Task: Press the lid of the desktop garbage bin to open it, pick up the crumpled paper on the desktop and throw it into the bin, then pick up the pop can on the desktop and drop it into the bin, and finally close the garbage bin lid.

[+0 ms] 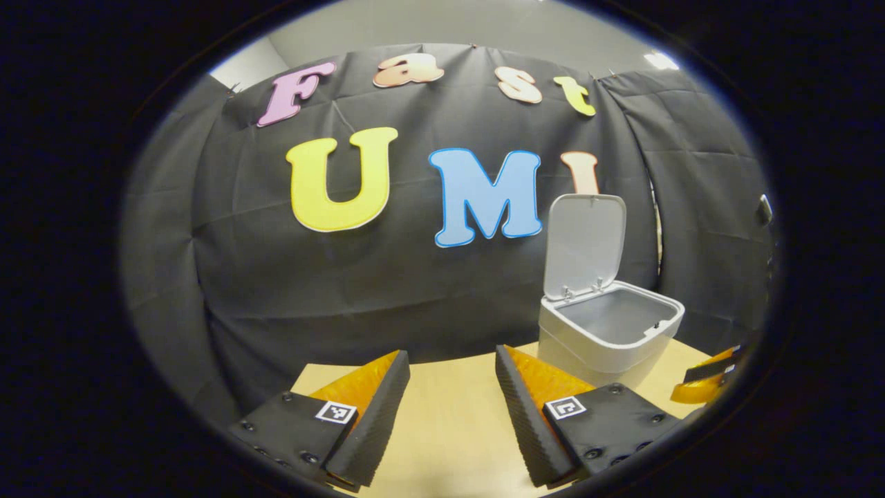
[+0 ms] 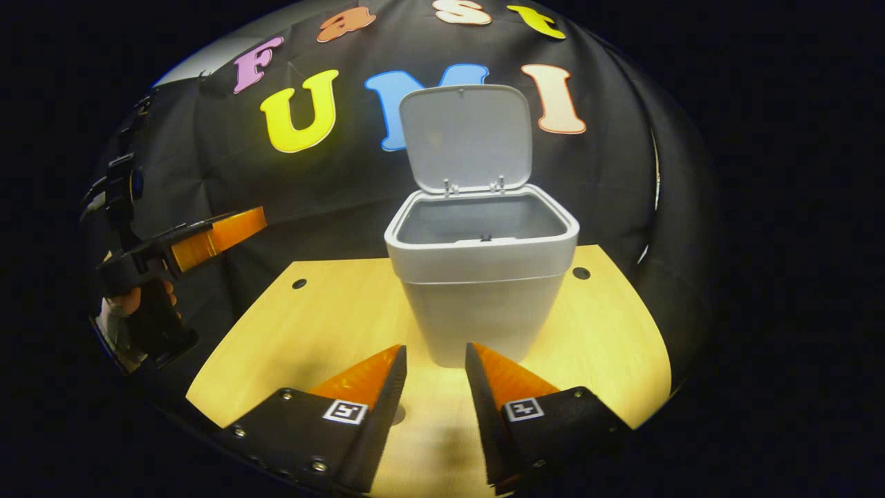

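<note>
A: Start at the left gripper [image 1: 453,387]. How do its fingers stand?

B: Spread apart, nothing between them, just bare wooden desktop [image 1: 449,429] showing through the gap. It sits above the near part of the desk, facing the black cloth wall [image 1: 276,277].

A: And the right gripper [image 2: 435,377]?

B: Also parted and holding nothing. Its fingers frame the foot of the garbage bin [image 2: 480,277], which stands just ahead of the tips, not touching them.

A: Where is the bin from the left side?

B: In the left gripper view it stands ahead and to the right of the fingers, near the desk's far edge by the wall.

A: Its lid?

B: The lid [image 2: 467,135] is up, tilted back on its hinges at the rear rim. What shows of the inside is plain grey wall; the bottom is out of sight.

A: Anything else?

B: In the right gripper view, the other gripper hangs far left above the desk's edge, a hand [image 2: 135,301] wrapped on its handle. Small round holes [image 2: 299,283] sit in the desktop either side of the bin.
</note>
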